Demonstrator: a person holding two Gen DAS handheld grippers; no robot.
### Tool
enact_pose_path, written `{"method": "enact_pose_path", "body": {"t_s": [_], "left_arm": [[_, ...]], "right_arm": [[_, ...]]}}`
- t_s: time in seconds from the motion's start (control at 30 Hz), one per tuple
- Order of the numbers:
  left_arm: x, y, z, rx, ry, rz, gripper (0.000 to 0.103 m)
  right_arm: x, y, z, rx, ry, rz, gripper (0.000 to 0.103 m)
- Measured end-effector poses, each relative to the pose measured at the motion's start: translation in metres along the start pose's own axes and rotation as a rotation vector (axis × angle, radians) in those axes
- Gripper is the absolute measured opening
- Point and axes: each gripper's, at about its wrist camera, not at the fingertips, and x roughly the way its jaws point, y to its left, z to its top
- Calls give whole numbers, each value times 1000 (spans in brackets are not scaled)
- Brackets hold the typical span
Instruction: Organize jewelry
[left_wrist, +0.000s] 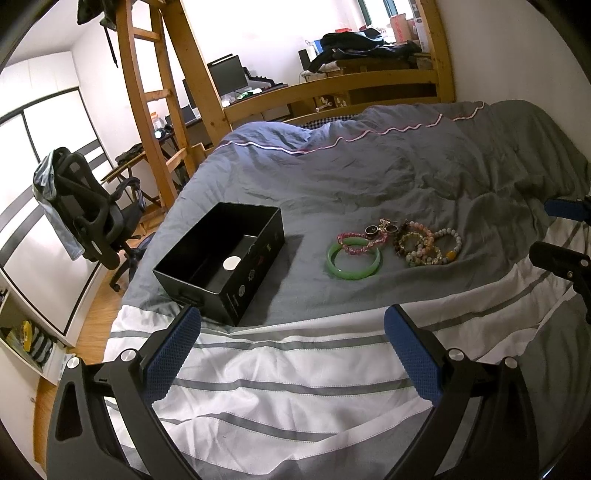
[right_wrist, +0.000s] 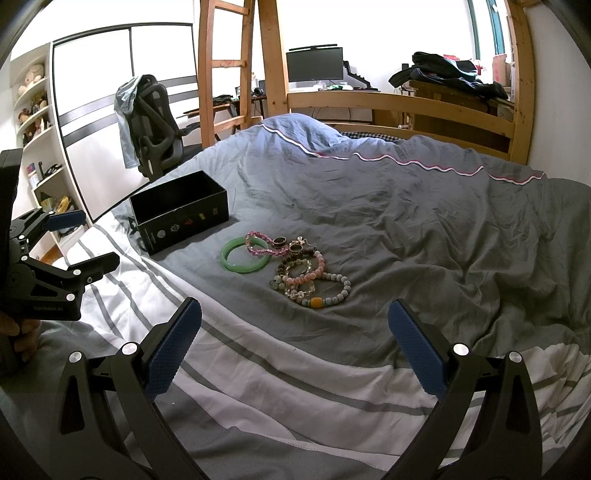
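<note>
1. Left gripper (left_wrist: 291, 343) and right gripper (right_wrist: 295, 332) both hover with fingers spread wide, holding nothing.
2. Green jade bangle (right_wrist: 244, 258) lies on the grey duvet (right_wrist: 406, 221) beside the black box (right_wrist: 177, 214): rigid, slick, probably brittle; pinch across its rim.
3. Beaded bracelets (right_wrist: 314, 284) look limp and light; grip one strand.

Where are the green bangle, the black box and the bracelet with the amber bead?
green bangle (right_wrist: 236, 266), right wrist view, near rim.
black box (left_wrist: 251, 275), left wrist view, printed side wall.
bracelet with the amber bead (right_wrist: 314, 302), right wrist view, amber bead.

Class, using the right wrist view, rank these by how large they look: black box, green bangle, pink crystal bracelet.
1. black box
2. green bangle
3. pink crystal bracelet, only slightly smaller than the bangle, which it overlaps.
</note>
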Motion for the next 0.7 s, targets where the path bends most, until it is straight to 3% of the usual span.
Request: {"method": "enact_pose_path", "body": {"t_s": [0.7], "left_arm": [[0,0,-2,-5,3,-14,98]], "right_arm": [[0,0,2,-3,1,-1,100]]}}
